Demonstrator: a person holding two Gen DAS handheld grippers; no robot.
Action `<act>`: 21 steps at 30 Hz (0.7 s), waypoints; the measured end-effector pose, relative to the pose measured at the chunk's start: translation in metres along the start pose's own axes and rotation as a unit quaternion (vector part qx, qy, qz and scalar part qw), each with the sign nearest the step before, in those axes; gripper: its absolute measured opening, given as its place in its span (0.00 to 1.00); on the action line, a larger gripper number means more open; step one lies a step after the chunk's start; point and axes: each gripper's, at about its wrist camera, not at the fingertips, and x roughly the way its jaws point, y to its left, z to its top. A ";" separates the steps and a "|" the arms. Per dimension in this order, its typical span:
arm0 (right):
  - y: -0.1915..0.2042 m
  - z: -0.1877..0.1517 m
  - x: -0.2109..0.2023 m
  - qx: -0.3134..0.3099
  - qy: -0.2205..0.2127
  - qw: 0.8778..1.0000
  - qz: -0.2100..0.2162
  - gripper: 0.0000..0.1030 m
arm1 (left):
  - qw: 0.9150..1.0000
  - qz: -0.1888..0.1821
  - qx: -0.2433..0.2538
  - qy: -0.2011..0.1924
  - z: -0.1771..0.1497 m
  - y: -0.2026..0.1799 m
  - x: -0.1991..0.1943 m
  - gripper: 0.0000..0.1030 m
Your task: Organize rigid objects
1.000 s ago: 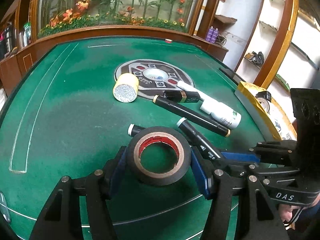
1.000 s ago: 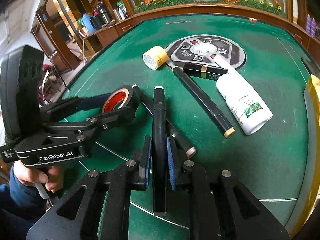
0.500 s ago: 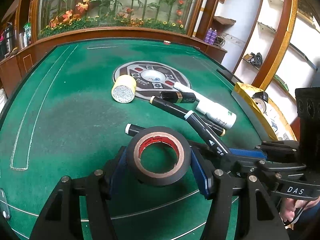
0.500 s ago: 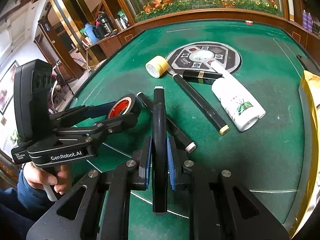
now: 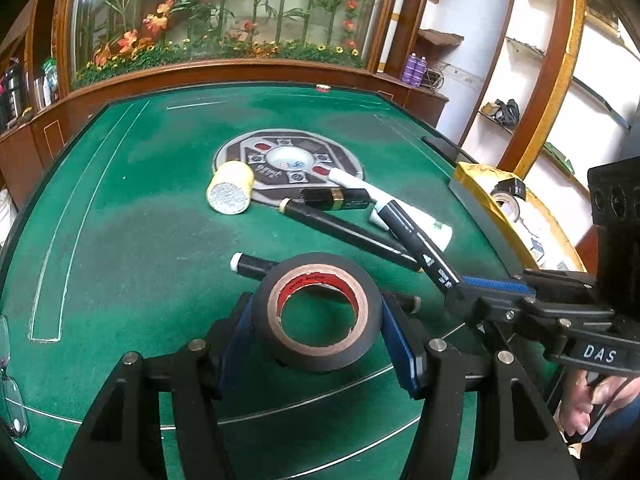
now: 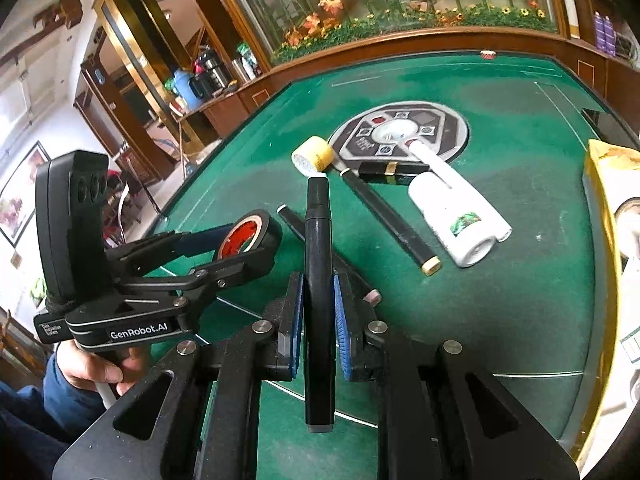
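Note:
My left gripper (image 5: 316, 316) is shut on a roll of black tape (image 5: 316, 280) with a red inner core, held above the green table; the right wrist view shows the same tape roll (image 6: 248, 234) and left gripper (image 6: 240, 240). My right gripper (image 6: 316, 304) is shut on a black marker (image 6: 318, 248) that points forward, lifted off the felt; in the left wrist view that marker (image 5: 416, 240) slants up to the left from the right gripper (image 5: 472, 288). On the table lie another black marker (image 5: 252, 266), a long black pen (image 5: 344, 232), a white bottle (image 6: 456, 212), a black-and-gold tube (image 5: 336, 199) and a yellow roll (image 5: 230, 192).
A round grey mahjong panel (image 5: 288, 160) sits at the table's centre. A yellow box (image 5: 516, 208) holding a tape roll stands at the right edge. A wooden rail and planter (image 5: 224, 60) border the far side. A hand (image 6: 100, 368) grips the left handle.
Both grippers have risen slightly with their loads. The right gripper's marker has lifted off the felt and swung up, its tip now over the white bottle in the left wrist view.

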 end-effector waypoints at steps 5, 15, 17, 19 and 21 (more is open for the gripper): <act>-0.017 0.002 -0.018 0.018 -0.022 1.000 0.006 0.14 | 1.000 -0.005 0.009 -0.002 0.006 -0.015 -0.002 0.60; -0.061 0.001 -0.067 0.063 -0.077 0.995 -0.012 0.14 | 0.998 -0.051 0.033 0.005 0.024 -0.062 0.004 0.60; -0.072 -0.001 -0.079 0.075 -0.090 0.993 -0.019 0.14 | 0.997 -0.057 0.045 0.005 0.030 -0.076 0.006 0.60; -0.083 -0.003 -0.090 0.087 -0.102 0.991 -0.027 0.14 | 0.996 -0.067 0.058 0.006 0.034 -0.091 0.010 0.60; -0.097 -0.006 -0.104 0.100 -0.114 0.988 -0.039 0.14 | 0.994 -0.082 0.067 0.010 0.037 -0.107 0.014 0.60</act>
